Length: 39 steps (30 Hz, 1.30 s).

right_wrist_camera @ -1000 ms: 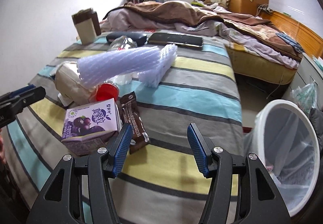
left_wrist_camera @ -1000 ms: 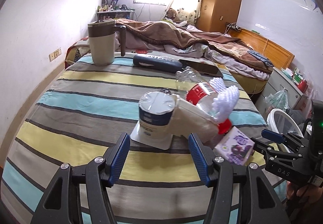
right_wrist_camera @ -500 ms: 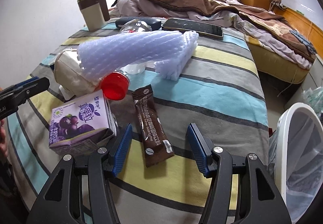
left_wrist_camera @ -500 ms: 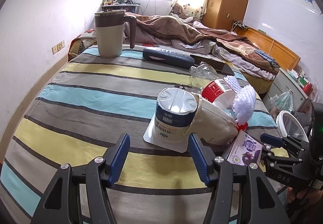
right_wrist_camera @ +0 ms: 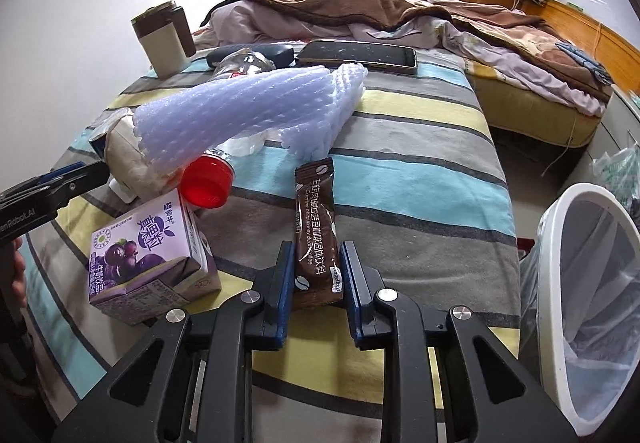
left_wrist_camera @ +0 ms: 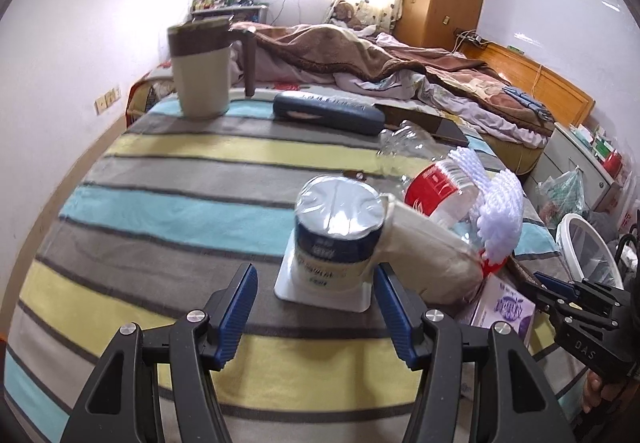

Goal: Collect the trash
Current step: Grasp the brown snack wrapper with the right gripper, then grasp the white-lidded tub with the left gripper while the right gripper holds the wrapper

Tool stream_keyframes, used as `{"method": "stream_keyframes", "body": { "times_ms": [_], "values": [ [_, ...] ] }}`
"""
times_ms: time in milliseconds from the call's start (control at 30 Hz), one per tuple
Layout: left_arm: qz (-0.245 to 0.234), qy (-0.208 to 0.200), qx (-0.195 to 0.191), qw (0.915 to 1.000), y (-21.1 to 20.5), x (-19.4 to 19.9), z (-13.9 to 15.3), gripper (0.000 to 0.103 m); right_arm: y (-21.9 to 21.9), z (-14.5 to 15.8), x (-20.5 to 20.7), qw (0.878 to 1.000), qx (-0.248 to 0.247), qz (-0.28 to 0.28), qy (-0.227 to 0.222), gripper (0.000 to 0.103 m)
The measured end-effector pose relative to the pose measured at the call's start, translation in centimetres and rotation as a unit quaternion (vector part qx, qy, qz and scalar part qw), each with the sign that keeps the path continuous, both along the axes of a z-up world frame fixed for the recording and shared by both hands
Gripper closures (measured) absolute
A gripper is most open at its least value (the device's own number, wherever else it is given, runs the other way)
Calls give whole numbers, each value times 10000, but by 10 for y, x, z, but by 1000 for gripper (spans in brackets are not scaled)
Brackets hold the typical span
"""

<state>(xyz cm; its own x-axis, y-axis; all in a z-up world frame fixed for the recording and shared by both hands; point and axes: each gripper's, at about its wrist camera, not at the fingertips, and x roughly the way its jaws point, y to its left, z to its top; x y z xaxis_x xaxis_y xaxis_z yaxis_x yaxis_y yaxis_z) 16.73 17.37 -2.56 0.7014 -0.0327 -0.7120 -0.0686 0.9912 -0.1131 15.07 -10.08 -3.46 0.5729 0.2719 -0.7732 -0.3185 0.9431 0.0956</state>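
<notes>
My right gripper (right_wrist_camera: 315,271) has its blue pads closed on the near end of a brown coffee sachet (right_wrist_camera: 316,227) lying on the striped cloth. A purple drink carton (right_wrist_camera: 148,255) lies to its left, beside a plastic bottle with a red cap (right_wrist_camera: 208,183) under white foam netting (right_wrist_camera: 248,107). My left gripper (left_wrist_camera: 314,299) is open, its fingers either side of a foil-topped yogurt cup (left_wrist_camera: 336,235) that leans on a beige paper bag (left_wrist_camera: 428,259). The white trash bin (right_wrist_camera: 580,291) stands on the floor at the right.
A beige lidded mug (left_wrist_camera: 202,71), a dark glasses case (left_wrist_camera: 328,115) and a phone (right_wrist_camera: 356,55) lie at the table's far end. The bed (right_wrist_camera: 460,27) lies beyond. The bin also shows in the left wrist view (left_wrist_camera: 584,247).
My right gripper moved forward and closed its pads on the coffee sachet. My left gripper moved closer to the yogurt cup, still open.
</notes>
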Motion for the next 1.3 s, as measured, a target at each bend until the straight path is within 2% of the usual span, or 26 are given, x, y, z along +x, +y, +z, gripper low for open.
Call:
{"method": "stream_keyframes", "body": {
  "times_ms": [167,300,433,533,700,967,1067,1133,1300],
  "values": [
    [-94,146,62,9998,-4,19,-6,41,-2,-1,1,10000,76,-44,24,78],
    [140,-10,283,9995,1,24,-1,41,-4,-1,1,9999,109,-55,39,78],
    [229,-19,184,9996,11,30,1,41,-3,-1,1,9999,81,-60,30,78],
    [137,-132,201,9996,8,33,4,41,-3,-1,1,9999,98,-64,38,78],
    [57,-104,356,9993,-2,46,4,41,-4,-1,1,9999,103,-69,39,78],
    [217,-79,148,9996,5,60,-1,41,-6,-2,1,9999,140,-74,50,78],
    [234,-105,176,9995,5,60,-2,45,-6,-2,1,9999,143,-73,51,78],
    [254,-104,236,9993,4,60,-1,54,-6,-2,1,9999,141,-72,48,78],
    [235,-84,280,9993,3,58,-1,54,-6,-2,1,9999,137,-70,35,78]
  ]
}}
